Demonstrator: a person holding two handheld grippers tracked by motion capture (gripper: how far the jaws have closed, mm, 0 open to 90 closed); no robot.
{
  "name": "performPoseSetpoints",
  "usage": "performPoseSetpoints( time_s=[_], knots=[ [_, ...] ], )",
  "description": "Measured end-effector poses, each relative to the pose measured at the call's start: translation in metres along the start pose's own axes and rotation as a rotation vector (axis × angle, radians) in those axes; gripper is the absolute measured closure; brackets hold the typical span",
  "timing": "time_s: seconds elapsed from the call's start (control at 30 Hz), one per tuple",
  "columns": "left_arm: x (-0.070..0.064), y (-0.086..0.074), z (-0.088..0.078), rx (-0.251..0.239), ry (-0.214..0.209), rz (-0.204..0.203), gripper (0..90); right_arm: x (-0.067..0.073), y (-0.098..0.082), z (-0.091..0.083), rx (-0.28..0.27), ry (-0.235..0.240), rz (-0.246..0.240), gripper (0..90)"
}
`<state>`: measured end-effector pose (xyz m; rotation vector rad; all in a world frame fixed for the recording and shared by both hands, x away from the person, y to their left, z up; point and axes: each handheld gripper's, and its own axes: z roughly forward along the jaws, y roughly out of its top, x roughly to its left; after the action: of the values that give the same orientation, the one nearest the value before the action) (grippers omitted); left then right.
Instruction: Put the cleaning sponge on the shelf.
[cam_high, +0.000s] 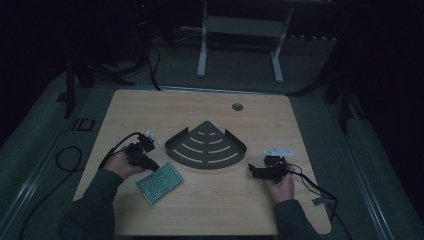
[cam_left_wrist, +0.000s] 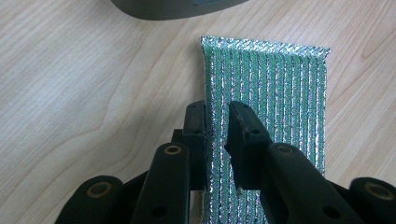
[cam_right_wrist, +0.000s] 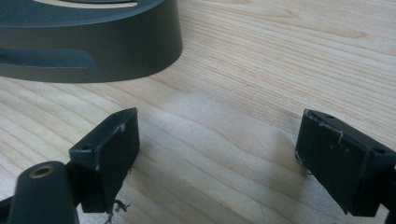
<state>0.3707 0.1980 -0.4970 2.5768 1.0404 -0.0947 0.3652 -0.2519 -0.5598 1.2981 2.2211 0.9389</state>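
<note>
Left gripper (cam_left_wrist: 216, 123) pinches the near edge of a shiny green sponge (cam_left_wrist: 275, 93) lying on the table (cam_high: 210, 210) just in front of the dark corner shelf (cam_high: 206, 145), w/ its near end cut off, & the right gripper (cam_right_wrist: 217, 149) is spread wide by the shelf's right side.

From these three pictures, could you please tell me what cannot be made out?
- Green scouring pad: its near end is cut off by the bottom edge and hidden behind the jaws in the left gripper view.
- Dark corner shelf: cropped by the top and left edges in the right gripper view.
- Right gripper: too dim and small in the high view to read its jaws.
</note>
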Motion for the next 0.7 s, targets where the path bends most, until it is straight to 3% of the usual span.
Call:
performPoseSetpoints(
  time_s=[0.23, 0.7],
  knots=[
    [0.001, 0.002, 0.005, 0.025, -0.027, -0.001, 75.0, 0.0, 0.0, 0.0, 0.0, 0.0, 0.0, 13.1],
    [0.007, 0.003, 0.013, 0.065, -0.038, -0.021, 72.3, 0.0, 0.0, 0.0, 0.0, 0.0, -0.001, 13.1]
  ],
)
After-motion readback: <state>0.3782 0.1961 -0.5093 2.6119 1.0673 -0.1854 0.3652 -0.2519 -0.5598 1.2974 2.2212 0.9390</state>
